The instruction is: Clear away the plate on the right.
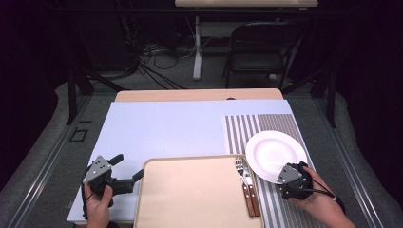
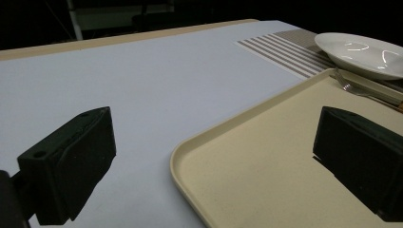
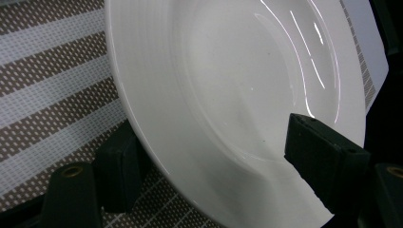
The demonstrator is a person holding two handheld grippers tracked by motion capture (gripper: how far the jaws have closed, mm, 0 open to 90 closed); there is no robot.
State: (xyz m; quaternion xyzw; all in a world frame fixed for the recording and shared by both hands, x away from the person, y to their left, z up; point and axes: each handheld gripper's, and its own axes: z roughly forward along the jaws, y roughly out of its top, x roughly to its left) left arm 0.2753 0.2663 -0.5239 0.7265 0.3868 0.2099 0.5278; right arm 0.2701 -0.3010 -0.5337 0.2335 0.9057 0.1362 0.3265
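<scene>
A white, glossy, round plate (image 1: pixel 273 153) with a broad rim and shallow well is seen on the striped placemat (image 1: pixel 254 124), just right of the beige tray (image 1: pixel 190 194). Its near rim is straddled by the right gripper (image 3: pixel 209 175), one jaw beneath and one above, not yet pressed shut. The left gripper (image 2: pixel 209 166) is held open over the tray's left edge.

No readable text, labels, brands, numbers or signs anywhere.
</scene>
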